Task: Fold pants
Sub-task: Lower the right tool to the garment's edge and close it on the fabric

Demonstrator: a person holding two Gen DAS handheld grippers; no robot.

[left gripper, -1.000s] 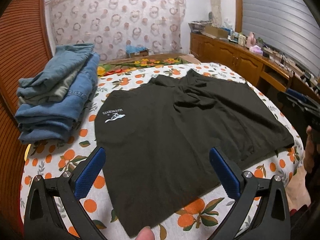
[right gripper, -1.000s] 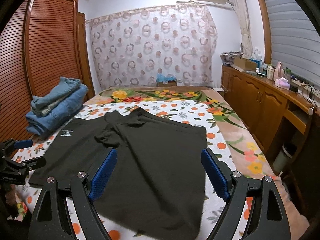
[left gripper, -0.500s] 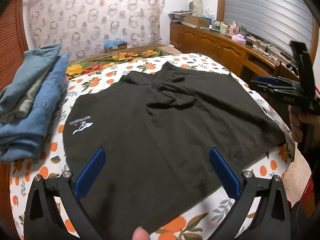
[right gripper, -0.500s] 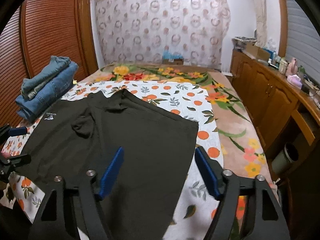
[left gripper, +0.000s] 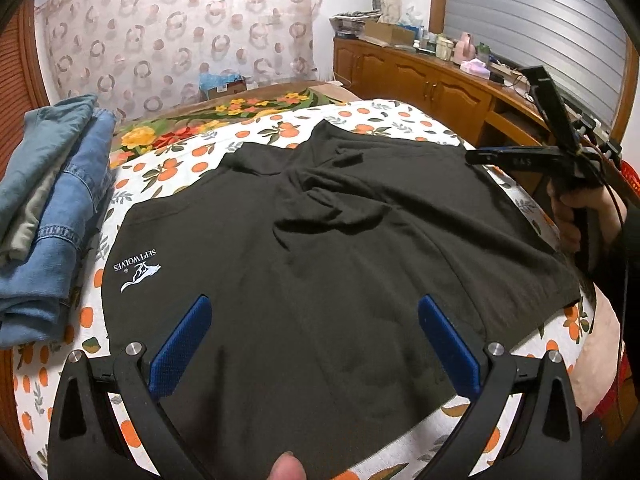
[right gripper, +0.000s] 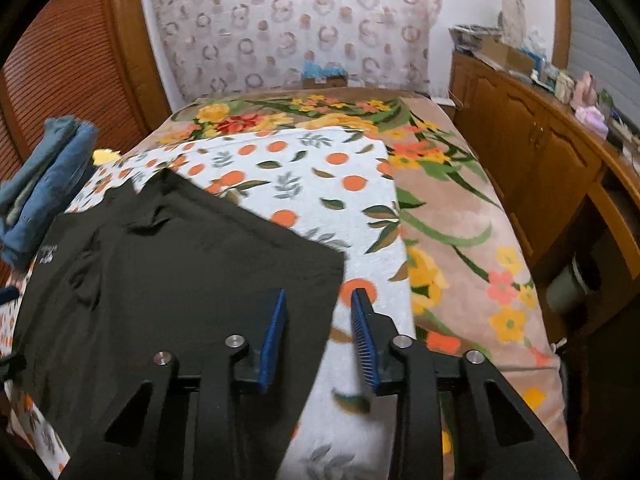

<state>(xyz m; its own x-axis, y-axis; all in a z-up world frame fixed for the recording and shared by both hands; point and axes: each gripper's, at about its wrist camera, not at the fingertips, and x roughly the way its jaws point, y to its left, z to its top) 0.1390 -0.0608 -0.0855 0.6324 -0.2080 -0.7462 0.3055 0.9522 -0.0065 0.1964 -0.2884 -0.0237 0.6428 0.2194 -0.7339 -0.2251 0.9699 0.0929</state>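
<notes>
Dark shorts-style pants [left gripper: 320, 272] with a white logo lie flat on the orange-print bed cover [left gripper: 400, 116], with wrinkles near the middle. My left gripper [left gripper: 314, 340] is wide open just above their near edge, holding nothing. In the right wrist view the pants [right gripper: 168, 280] fill the lower left. My right gripper [right gripper: 318, 332] is narrowed to a small gap, its jaws straddling the pants' right edge near the corner, not clamped. The right gripper also shows in the left wrist view [left gripper: 520, 156], held by a hand.
A stack of folded blue jeans [left gripper: 48, 208] sits at the bed's left edge, also in the right wrist view [right gripper: 40, 184]. A wooden sideboard [right gripper: 560, 176] with clutter runs along the right. A floral blanket [right gripper: 452, 216] covers the bed's right side.
My right gripper has moved right and down to the pants' right edge, and its jaws have closed from wide to a narrow gap. My left gripper has come slightly closer over the pants.
</notes>
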